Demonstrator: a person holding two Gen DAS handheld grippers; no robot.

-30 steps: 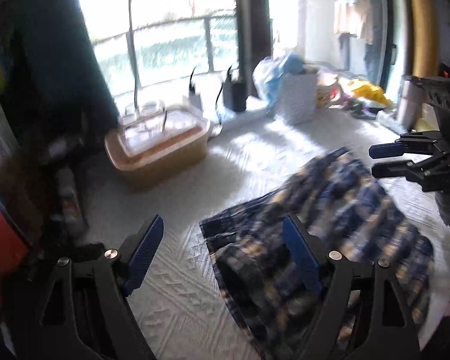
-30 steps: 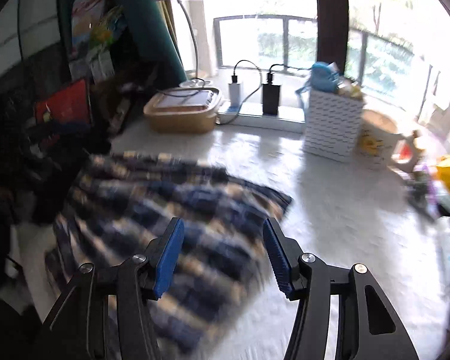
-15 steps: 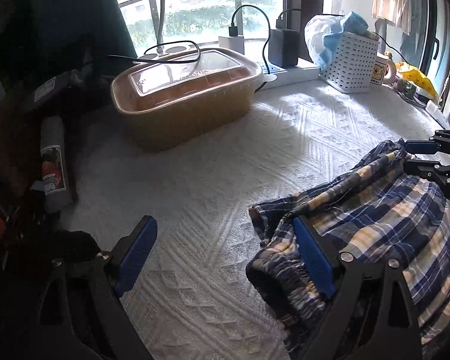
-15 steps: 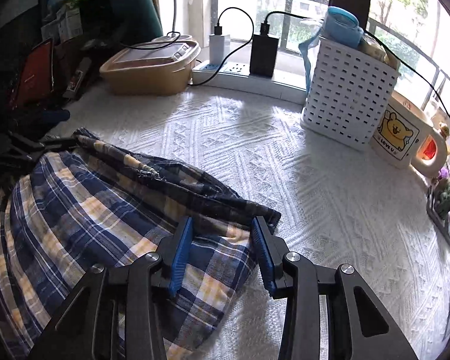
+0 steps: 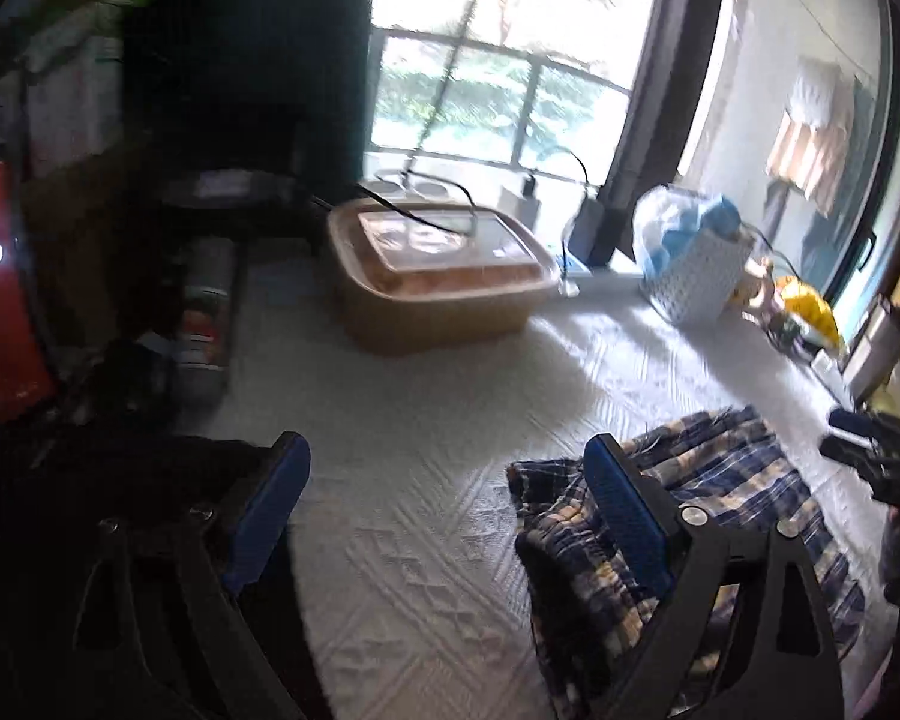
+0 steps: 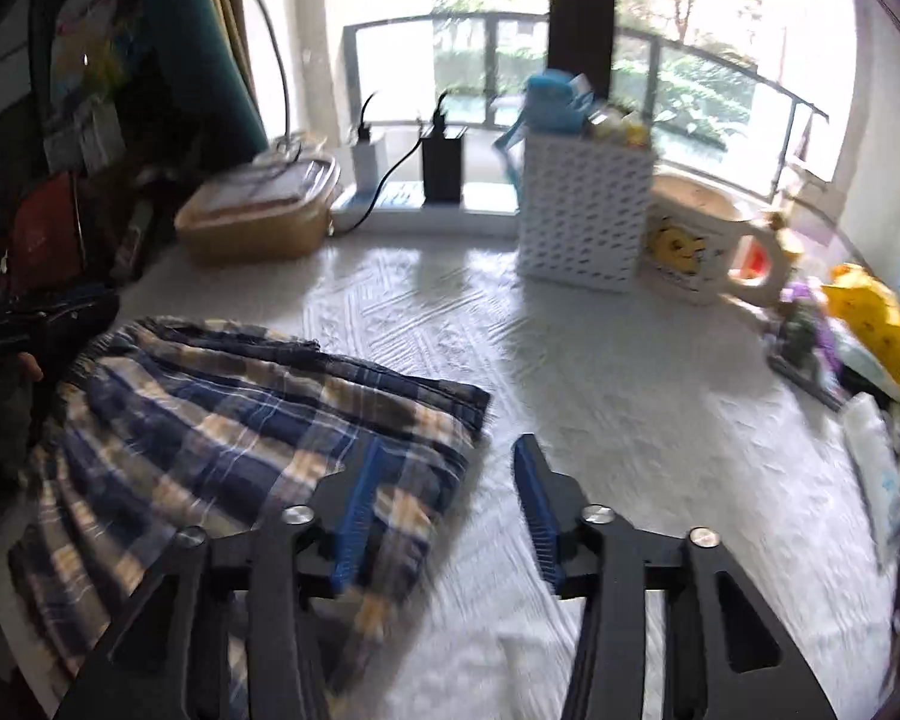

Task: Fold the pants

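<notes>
Blue, yellow and white plaid pants (image 6: pixel 210 420) lie bunched on a white textured cover (image 6: pixel 630 396). My right gripper (image 6: pixel 444 510) hovers over the pants' right-hand corner. Its jaws are opening, the pads press on nothing, and only the cloth's edge shows below the left finger (image 6: pixel 354 510). In the left wrist view the pants (image 5: pixel 738 480) lie at the lower right, partly behind the right finger (image 5: pixel 624 516). My left gripper (image 5: pixel 444 510) stands wide open over bare cover (image 5: pixel 426 420), holding nothing. The right gripper (image 5: pixel 858 444) shows at that view's right edge.
A tan lidded container (image 5: pixel 438 276) stands at the back left, with a power strip and chargers (image 6: pixel 426 180) by the window. A white perforated basket (image 6: pixel 582 216), a cartoon mug (image 6: pixel 708 246) and a yellow bag (image 6: pixel 870 312) line the back right. Dark clutter and a bottle (image 5: pixel 207 312) crowd the left.
The right gripper's jaws, narrow around the pants' corner half a second ago, now stand wider and have drawn back from it. The left gripper has shifted and rolled, still open.
</notes>
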